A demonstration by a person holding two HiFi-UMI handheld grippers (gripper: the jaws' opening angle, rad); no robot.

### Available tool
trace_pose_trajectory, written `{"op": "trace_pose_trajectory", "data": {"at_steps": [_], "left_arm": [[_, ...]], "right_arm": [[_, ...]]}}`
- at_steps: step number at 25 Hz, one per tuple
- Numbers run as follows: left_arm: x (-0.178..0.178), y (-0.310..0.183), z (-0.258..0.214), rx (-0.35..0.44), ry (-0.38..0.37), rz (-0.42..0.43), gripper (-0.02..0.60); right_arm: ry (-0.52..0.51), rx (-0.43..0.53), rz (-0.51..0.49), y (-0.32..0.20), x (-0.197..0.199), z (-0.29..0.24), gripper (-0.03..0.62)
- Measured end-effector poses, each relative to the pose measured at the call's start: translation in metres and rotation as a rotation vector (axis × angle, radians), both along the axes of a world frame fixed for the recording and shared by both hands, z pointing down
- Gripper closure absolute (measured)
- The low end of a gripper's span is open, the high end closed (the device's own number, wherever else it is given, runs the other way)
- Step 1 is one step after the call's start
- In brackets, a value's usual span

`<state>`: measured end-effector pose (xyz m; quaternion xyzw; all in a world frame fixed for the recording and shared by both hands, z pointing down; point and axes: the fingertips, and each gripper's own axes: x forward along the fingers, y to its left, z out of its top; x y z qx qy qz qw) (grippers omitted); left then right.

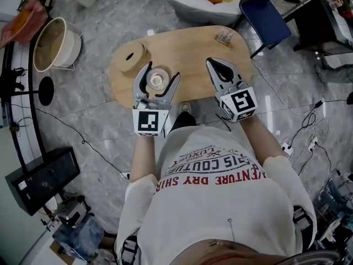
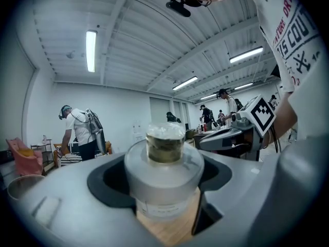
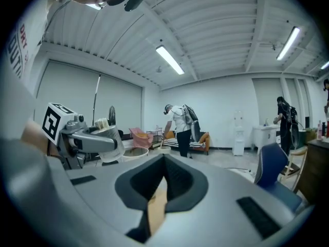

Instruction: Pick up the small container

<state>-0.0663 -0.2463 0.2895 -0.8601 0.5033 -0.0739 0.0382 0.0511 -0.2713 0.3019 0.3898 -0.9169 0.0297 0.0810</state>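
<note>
Left gripper (image 1: 162, 72) brackets the small container (image 1: 158, 80) on the pale wooden table (image 1: 190, 48); the jar sits about midway along the two jaws, one jaw on each side, and in the left gripper view both appear pressed against its wide round lid, so the hold looks made; the jar's long axis stands upright, cap toward the ceiling, across the line of the jaws. Whether its base has left the wood cannot be told from any view. Right gripper (image 1: 214, 65) rests well to the right of the jar, jaws clenched on nothing, only a sliver of tabletop showing between them; the left hand is plainly the nearer one. The coming move looks like a straight lift, keeping the jar level so it does not slip down between the jaws.
</note>
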Motion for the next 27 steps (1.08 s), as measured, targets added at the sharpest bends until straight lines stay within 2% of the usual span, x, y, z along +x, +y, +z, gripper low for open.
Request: {"op": "trace_pose_trajectory", "data": {"at_steps": [22,27], "left_arm": [[-0.008,-0.005,0.009,-0.040,0.009,-0.010,0.236],[-0.011,-0.009,0.012,-0.005,-0.007,-0.002,0.236]], "right_arm": [[0.022,-0.033,-0.026,-0.004,-0.013,0.010,0.588],[0.021,-0.031,-0.026,-0.008,-0.014,0.013,0.588]]}}
